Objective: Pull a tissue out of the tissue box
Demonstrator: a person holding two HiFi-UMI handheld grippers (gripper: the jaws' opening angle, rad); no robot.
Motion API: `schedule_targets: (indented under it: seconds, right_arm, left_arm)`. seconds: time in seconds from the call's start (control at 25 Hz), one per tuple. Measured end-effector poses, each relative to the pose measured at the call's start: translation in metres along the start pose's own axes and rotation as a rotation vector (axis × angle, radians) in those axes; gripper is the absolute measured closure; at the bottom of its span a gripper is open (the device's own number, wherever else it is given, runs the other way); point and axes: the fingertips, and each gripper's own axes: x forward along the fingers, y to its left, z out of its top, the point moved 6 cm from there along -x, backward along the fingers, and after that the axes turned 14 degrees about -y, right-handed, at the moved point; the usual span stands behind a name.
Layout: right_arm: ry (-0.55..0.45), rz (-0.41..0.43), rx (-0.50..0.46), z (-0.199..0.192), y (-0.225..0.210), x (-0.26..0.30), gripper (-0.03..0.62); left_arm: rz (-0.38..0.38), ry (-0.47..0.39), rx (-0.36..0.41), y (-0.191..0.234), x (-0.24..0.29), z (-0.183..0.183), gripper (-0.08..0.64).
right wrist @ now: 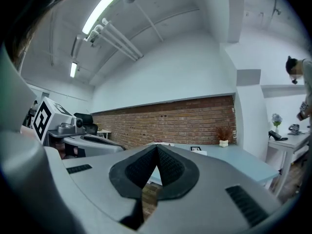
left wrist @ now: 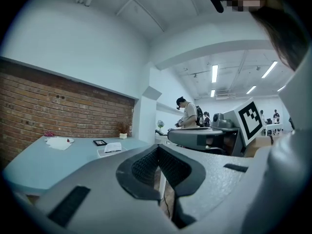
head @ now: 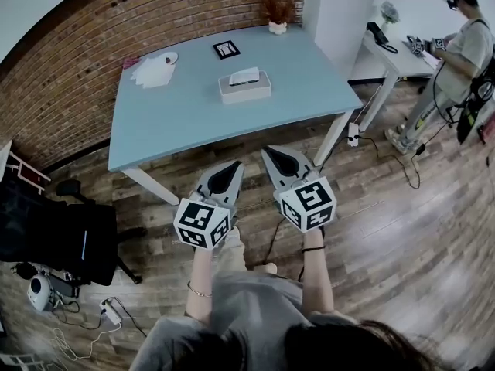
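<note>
Both grippers were held level over the wooden floor, short of the table point(head: 193, 114), side by side with their tips angled toward each other. The left gripper point(head: 232, 168) had its jaws closed tip to tip with nothing between them, as its own view showed point(left wrist: 158, 147). The right gripper point(head: 271, 157) was likewise closed and empty point(right wrist: 157, 147).

The tissue box point(head: 244, 86) sat on the table well ahead of both grippers, roughly on the line between them, and neither touched it. A tissue point(head: 244, 76) stood out of its top. From the left gripper the box point(left wrist: 112, 149) lay ahead and to the left of the jaws.

Beyond the box from the grippers lay a small black frame point(head: 226, 49), and further still a potted plant point(head: 277, 14) near the brick wall point(head: 69, 68). Loose white tissues point(head: 155, 72) lay far ahead to the left. A black chair point(head: 69, 238) stood left of the left gripper. Another person point(head: 456, 45) stood at a white desk point(head: 394, 60), far off to the right.
</note>
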Motion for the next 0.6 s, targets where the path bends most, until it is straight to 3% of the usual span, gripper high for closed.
schedule_targets:
  seconds: [0.36,0.6]
  right_arm:
    - [0.040,0.023,0.005,-0.019,-0.016,0.027,0.593]
    - [0.051,0.013,-0.021,-0.019,-0.047,0.054,0.594]
  left_arm:
    - [0.040,0.000,-0.036,0.032,0.019,-0.014,0.557]
    - [-0.009,-0.020,-0.054,0.054,0.065,-0.016,0.557]
